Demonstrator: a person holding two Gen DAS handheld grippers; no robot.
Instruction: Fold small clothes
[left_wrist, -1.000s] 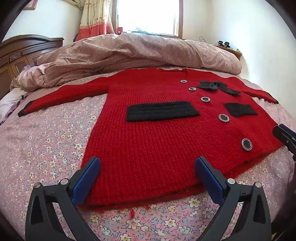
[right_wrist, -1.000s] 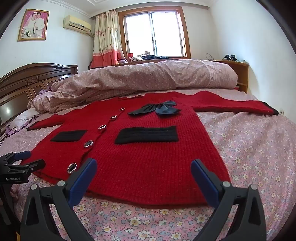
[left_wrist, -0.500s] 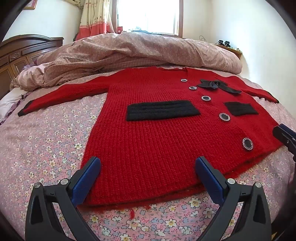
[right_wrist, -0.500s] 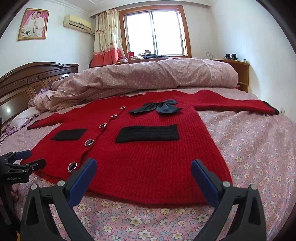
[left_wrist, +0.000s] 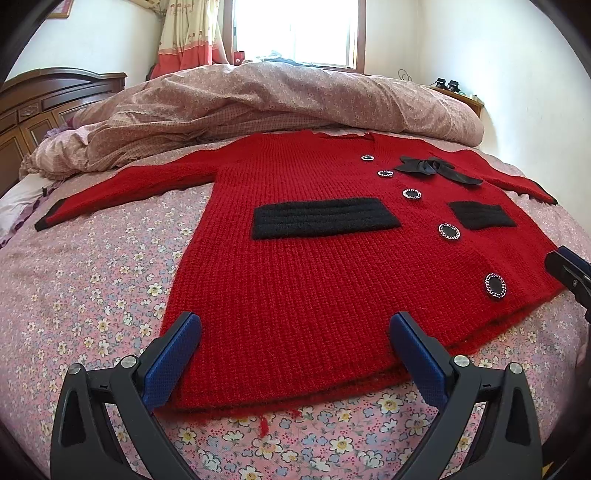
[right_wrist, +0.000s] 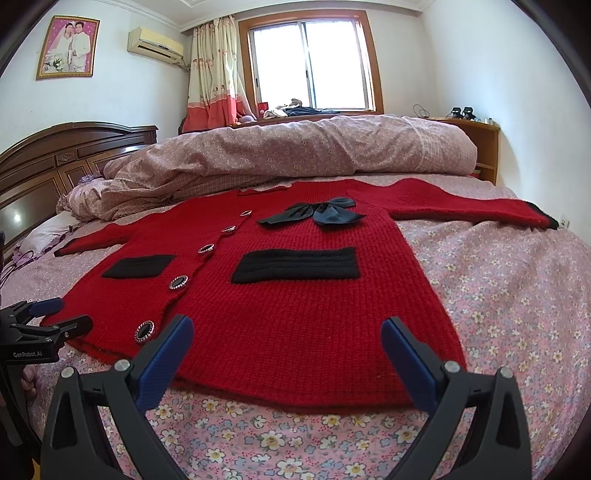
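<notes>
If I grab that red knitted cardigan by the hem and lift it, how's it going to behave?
The red knitted cardigan will probably flop and drape, since it lies limp and flat on the floral bedsheet. The chunky knit looks fairly thick, so likely heavyish and stretchy. Its spread sleeves would likely dangle and drag.

A home bedroom: floral-sheeted bed (right_wrist: 498, 295), carved headboard (right_wrist: 55, 162), curtained window (right_wrist: 310, 66).

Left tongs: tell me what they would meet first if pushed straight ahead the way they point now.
Probably the bottom hem of the red knit cardigan. The left tongs are open, the hem lies between their fingers on the floral bedsheet, and the black pocket patch is farther on. Height above the knit is unclear.
</notes>
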